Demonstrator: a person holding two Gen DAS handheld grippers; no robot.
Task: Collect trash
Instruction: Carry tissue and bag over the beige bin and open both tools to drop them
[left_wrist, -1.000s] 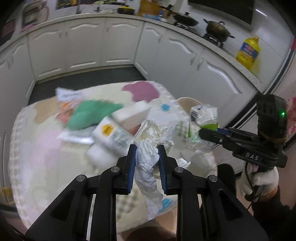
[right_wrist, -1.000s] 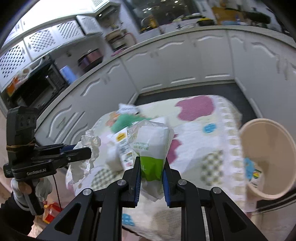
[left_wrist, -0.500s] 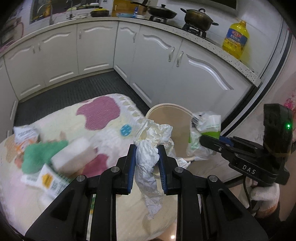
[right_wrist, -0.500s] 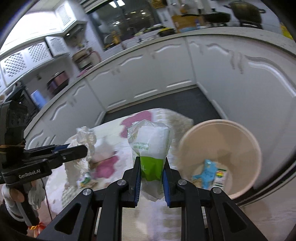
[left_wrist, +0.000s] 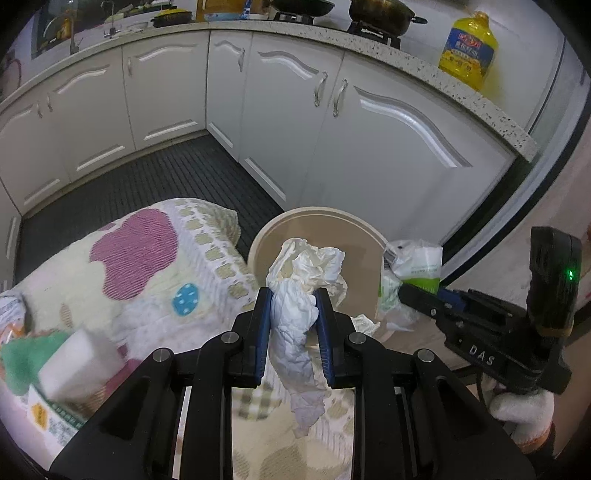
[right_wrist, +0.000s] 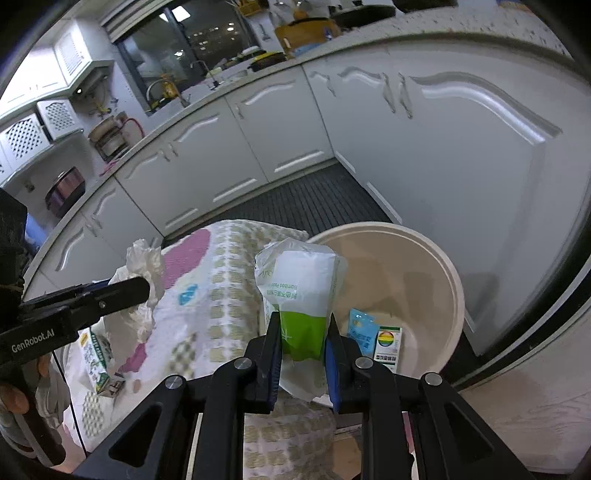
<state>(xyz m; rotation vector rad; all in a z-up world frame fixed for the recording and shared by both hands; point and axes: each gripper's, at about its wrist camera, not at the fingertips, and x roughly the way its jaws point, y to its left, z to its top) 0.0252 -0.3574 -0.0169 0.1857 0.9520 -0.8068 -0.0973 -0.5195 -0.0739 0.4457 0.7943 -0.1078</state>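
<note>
In a white-cabinet kitchen, the left gripper (left_wrist: 293, 314) is clamped on a crumpled white plastic wrapper (left_wrist: 301, 295), its 2 blue-padded fingers (left_wrist: 263, 321) pressing the bundle from both sides while a loose tail of the wrapper hangs below them. Directly ahead of that gripper stands a round beige plastic trash bin (left_wrist: 351, 229), and the wrapper's upper part shows against the bin's mouth.

The right gripper (right_wrist: 303, 347) grips a white and green tissue packet (right_wrist: 301, 291), held upright between its 2 pads, with the green band of the packet at the fingertips. Just ahead and to the right of this gripper the same beige bin (right_wrist: 448, 273) opens toward the camera; at its bottom lie a light blue wrapper (right_wrist: 360, 330) and a small white carton with a rainbow emblem (right_wrist: 388, 345), side by side and touching.

To the left of both grippers sits a table draped in a cream cloth with purple and blue patches (left_wrist: 133, 251), its corner just beside the bin. At the near left of the left gripper, on the cloth, lie a blurred white foam block (left_wrist: 75, 365), a green wrapper (left_wrist: 22, 354) and a white printed packet (left_wrist: 48, 417). A yellow oil bottle (left_wrist: 467, 50) stands on the speckled counter (left_wrist: 402, 61) far ahead.
</note>
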